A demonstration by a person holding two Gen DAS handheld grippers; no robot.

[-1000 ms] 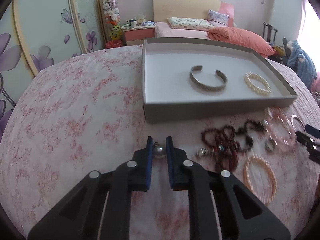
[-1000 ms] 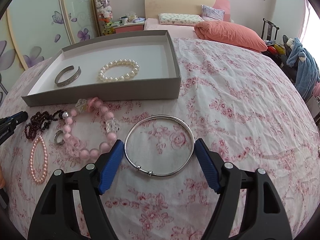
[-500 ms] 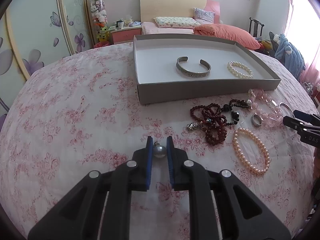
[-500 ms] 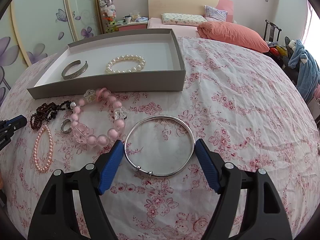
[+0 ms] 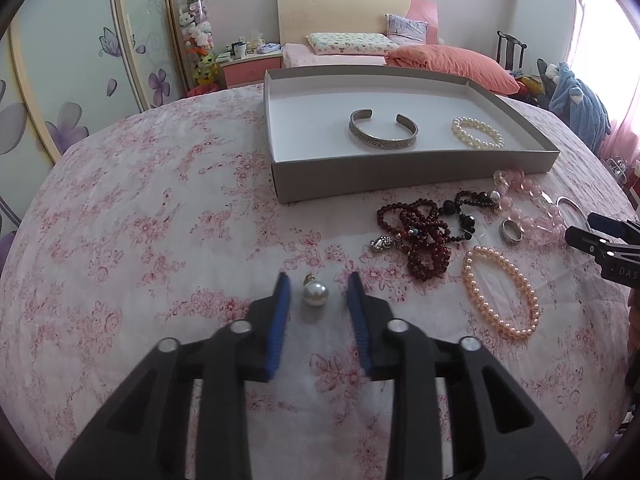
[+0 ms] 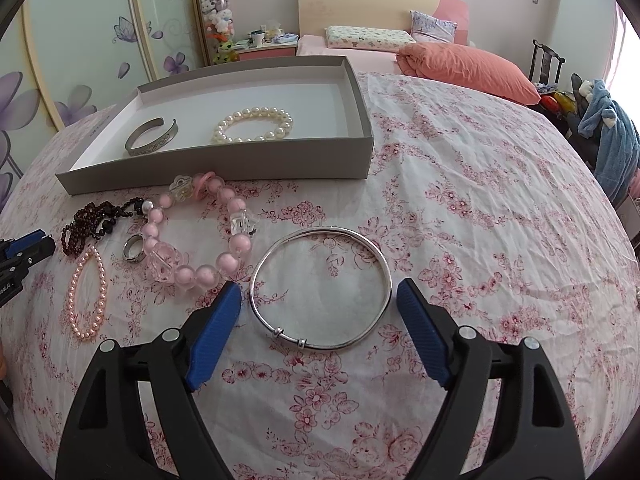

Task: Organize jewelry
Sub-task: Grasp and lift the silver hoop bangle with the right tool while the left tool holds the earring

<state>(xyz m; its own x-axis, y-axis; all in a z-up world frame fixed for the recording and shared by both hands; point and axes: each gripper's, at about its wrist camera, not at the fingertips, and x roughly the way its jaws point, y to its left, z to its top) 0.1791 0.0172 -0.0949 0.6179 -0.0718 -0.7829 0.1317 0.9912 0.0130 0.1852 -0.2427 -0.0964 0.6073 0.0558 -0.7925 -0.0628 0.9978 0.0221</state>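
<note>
Your pearl earring (image 5: 315,293) lies on the flowered bedspread (image 5: 140,220) at lower centre of the left wrist view, between the blue pads of the left gripper (image 5: 314,292), whose jaws are spread with a gap on each side of the pearl, gripping nothing. In the right wrist view the silver bangle (image 6: 321,288) sits at centre frame, flat on the cloth, inside the widely parted jaws of the right gripper (image 6: 318,300), which is not touching it either. Up-frame, the grey tray (image 5: 400,184) already holds a silver cuff (image 5: 383,134) and a white pearl bracelet (image 5: 477,133); a heap of dark beads (image 5: 424,232), a pink bead bracelet (image 6: 192,236), a ring (image 6: 133,246) and a peach pearl strand (image 5: 500,292) are still outside. You seem to be mid-sort, so close squarely on the bangle's rim, since thin metal may slip.
</note>
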